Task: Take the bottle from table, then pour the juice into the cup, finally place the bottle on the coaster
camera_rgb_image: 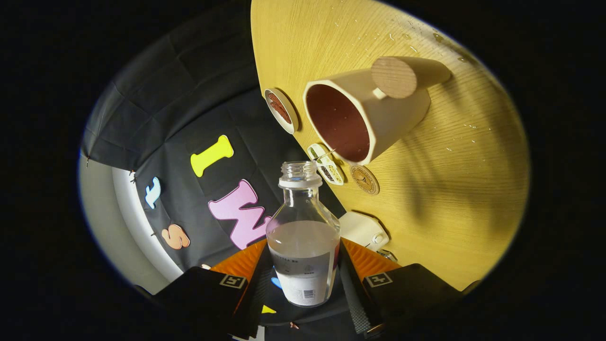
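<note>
Gripper point(303, 279) fingers are closed on a clear bottle point(303, 237), one finger pressing each side of its lower body. The bottle has no cap on its threaded neck and is lifted clear of the table, with clear liquid filling roughly its lower half and a pale label around its base. The whole scene appears steeply tilted. Beyond the bottle's open mouth lies a round wooden table point(450, 199). On it sits a cream cup point(364, 118) with a dark reddish inside and a round wooden knob handle on its side; its opening faces the bottle. Just beside the cup rests a small round dish point(281, 110). Between cup and bottle lie a small patterned oval piece point(325, 164) and a round brown coaster point(364, 180), near each other. A white object point(363, 229) sits at the table edge just beside the bottle.
</note>
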The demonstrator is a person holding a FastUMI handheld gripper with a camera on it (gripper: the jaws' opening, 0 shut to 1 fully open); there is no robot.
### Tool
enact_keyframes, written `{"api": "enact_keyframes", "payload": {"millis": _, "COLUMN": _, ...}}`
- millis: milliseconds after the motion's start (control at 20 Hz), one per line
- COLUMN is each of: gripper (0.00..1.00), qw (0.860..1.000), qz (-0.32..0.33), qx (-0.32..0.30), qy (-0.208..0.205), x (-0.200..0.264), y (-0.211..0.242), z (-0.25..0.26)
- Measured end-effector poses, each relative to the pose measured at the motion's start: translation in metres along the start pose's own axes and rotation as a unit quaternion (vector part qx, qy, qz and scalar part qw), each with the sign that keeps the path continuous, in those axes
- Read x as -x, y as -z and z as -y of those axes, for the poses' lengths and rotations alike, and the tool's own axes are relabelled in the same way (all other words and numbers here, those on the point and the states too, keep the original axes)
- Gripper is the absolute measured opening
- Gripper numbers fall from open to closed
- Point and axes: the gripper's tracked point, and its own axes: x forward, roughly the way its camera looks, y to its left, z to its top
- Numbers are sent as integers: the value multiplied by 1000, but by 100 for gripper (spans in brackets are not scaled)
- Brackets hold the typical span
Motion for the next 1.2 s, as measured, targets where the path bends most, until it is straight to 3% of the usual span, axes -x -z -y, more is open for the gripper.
{"api": "enact_keyframes", "payload": {"millis": 850, "gripper": 76, "qw": 995, "qz": 17, "qx": -98, "qy": -1, "x": -6, "y": -3, "z": -27}}
{"api": "enact_keyframes", "payload": {"millis": 1200, "gripper": 76, "qw": 994, "qz": 18, "qx": -108, "qy": 2, "x": -6, "y": -3, "z": -27}}
